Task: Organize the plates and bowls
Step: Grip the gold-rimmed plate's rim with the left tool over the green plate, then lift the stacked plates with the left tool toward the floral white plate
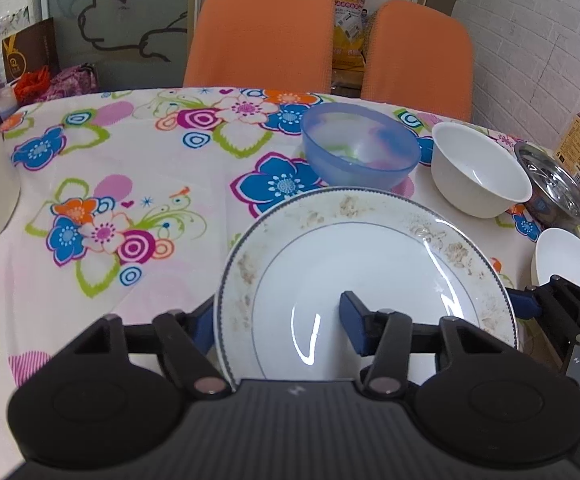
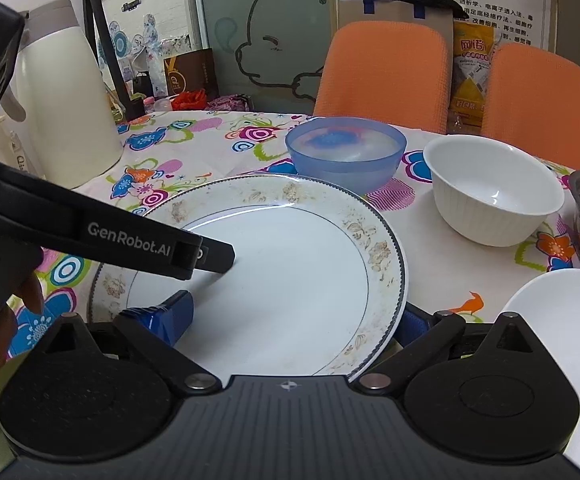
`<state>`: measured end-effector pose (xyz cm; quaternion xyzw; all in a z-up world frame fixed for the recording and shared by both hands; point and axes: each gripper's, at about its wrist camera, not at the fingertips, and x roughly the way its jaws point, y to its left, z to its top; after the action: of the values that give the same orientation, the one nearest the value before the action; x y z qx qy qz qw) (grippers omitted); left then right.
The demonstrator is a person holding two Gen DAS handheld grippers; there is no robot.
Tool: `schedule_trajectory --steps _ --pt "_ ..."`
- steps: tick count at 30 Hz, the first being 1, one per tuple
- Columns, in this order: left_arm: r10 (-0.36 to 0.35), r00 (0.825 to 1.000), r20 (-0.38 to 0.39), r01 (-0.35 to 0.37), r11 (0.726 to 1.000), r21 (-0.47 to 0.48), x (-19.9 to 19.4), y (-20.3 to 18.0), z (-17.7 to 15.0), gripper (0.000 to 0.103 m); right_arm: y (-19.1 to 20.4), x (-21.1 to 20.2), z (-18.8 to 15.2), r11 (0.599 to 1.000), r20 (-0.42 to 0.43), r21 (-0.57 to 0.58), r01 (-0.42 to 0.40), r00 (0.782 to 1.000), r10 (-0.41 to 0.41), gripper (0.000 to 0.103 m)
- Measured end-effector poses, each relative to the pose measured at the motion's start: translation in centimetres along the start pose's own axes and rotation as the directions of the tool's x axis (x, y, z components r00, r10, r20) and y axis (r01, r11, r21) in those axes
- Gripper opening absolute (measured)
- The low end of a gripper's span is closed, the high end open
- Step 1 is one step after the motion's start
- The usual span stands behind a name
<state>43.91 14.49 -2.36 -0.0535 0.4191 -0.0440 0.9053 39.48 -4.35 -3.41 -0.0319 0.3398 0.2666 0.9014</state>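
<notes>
Far left: cream jug (image 2: 62, 92) stands on the flowered cloth (image 1: 130, 160), well clear.

Left gripper (image 1: 279, 318): jaws apart, astride the near-left rim of the big gilt-edged plate (image 1: 362, 264). One blue pad lies on the plate's face and the other is hidden behind the rim. I cannot tell whether it truly bites.

The plate sits mid-table in front of me. The blue bowl (image 1: 360, 144) is just beyond it, and the white bowl (image 1: 478, 168) is right of that.

Right gripper (image 2: 294, 316): same on the opposite rim, one pad above and one tucked under. I cannot tell how firm the pinch is.

Far right: steel bowl (image 1: 554, 188), small plate (image 1: 566, 260).

Judgement: this is a two-handed carry. I should firm both pinches first, then move both hands together with the plate level. Twisting would pry the rim loose. The far edge must clear the blue bowl.
</notes>
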Motion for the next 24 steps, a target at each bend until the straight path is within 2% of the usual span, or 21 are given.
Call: schedule_trajectory --steps 4,7,10,11,13,14,19,21,22,24 --pt "0.011 1.0 0.022 -0.012 1.0 0.007 -0.5 0.0 0.1 0.051 0.5 0.0 0.2 1.0 0.007 -0.005 0.002 1.0 -0.002 0.089" --pt "0.001 1.0 0.001 -0.001 1.0 -0.023 0.1 0.8 0.1 0.051 0.8 0.7 0.3 0.999 -0.005 -0.028 0.017 1.0 -0.017 0.089" --pt "0.013 1.0 0.014 -0.013 1.0 -0.017 0.2 1.0 0.1 0.053 0.8 1.1 0.4 0.999 -0.011 -0.039 0.004 1.0 -0.005 0.09" --pt "0.003 1.0 0.013 -0.003 1.0 -0.017 0.2 1.1 0.1 0.057 0.9 1.2 0.4 0.999 -0.015 -0.054 0.007 1.0 -0.008 0.09" --pt "-0.027 1.0 0.013 0.027 0.999 -0.018 0.2 1.2 -0.1 0.078 0.7 1.1 0.3 0.998 -0.015 -0.057 -0.006 1.0 0.005 0.09" --pt "-0.036 0.999 0.018 0.037 0.999 -0.019 0.2 1.2 -0.2 0.079 0.5 0.9 0.2 0.998 -0.014 -0.065 -0.013 1.0 0.012 0.089" --pt "-0.011 0.999 0.044 0.01 1.0 0.023 0.2 0.7 -0.7 0.075 0.8 1.0 0.0 0.997 -0.009 -0.072 -0.017 1.0 0.017 0.091" --pt "0.014 0.999 0.047 -0.015 0.999 0.032 0.2 0.3 -0.7 0.068 1.0 1.1 0.3 0.998 -0.02 -0.063 -0.004 1.0 0.002 0.092" --pt "0.011 0.999 0.043 -0.011 1.0 0.01 0.1 0.5 -0.6 0.06 1.0 1.2 0.6 0.998 -0.033 -0.057 0.002 0.999 -0.004 0.091" --pt "0.01 1.0 0.03 -0.009 1.0 -0.022 0.2 0.9 -0.1 0.057 1.2 1.4 1.0 0.999 -0.056 -0.05 0.01 0.998 -0.013 0.092"
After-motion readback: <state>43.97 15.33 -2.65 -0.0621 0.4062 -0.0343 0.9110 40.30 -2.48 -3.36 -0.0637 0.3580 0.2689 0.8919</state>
